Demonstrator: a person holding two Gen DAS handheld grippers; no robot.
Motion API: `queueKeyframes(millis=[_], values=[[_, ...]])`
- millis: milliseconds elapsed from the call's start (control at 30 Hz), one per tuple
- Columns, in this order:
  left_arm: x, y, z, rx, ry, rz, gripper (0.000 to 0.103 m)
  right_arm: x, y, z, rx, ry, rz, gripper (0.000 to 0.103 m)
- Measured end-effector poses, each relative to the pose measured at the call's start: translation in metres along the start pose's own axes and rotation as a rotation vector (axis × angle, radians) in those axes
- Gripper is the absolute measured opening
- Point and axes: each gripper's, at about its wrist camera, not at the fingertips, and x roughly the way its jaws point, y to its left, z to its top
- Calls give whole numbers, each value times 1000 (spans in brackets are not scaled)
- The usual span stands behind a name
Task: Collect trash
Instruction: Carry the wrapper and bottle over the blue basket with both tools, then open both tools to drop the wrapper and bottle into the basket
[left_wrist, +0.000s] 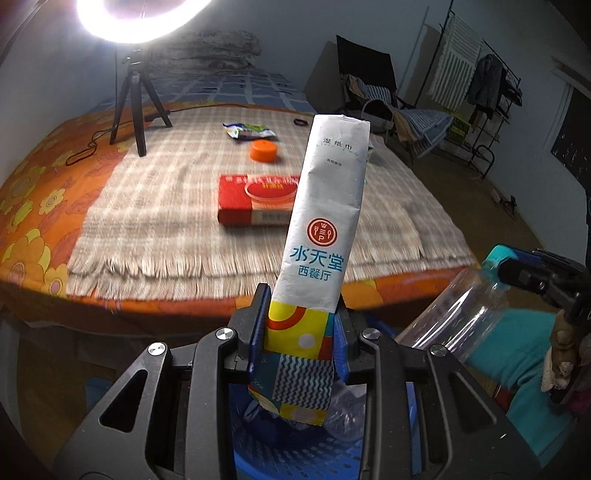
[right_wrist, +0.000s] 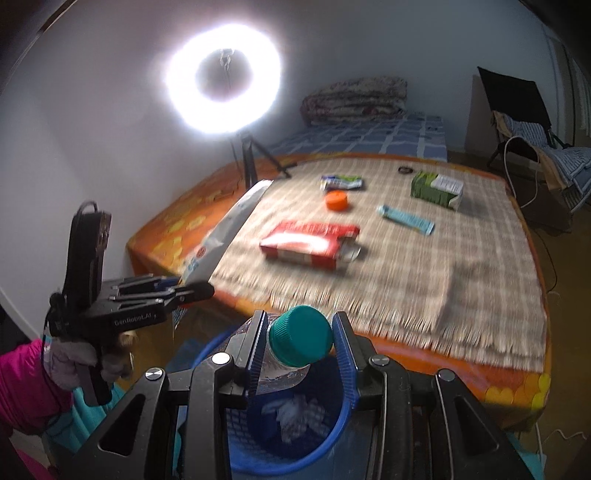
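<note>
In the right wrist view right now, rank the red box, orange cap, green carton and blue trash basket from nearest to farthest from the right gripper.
1. Blue trash basket, directly below the right gripper, which holds the plastic bottle.
2. Red box, mid-blanket, straight ahead.
3. Orange cap, just beyond the box.
4. Green carton, far right; close to the cap in depth, but farther sideways.

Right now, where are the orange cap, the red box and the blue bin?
orange cap (right_wrist: 336, 201), right wrist view, on its top face.
red box (right_wrist: 308, 242), right wrist view, on its upper face.
blue bin (right_wrist: 341, 413), right wrist view, on its rim.
</note>
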Motion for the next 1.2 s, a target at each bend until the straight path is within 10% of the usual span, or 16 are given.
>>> queueKeyframes(millis=[1200], values=[[32,-26,-72,137,133,78,33,44,34,-59,-133,182,-94,37]])
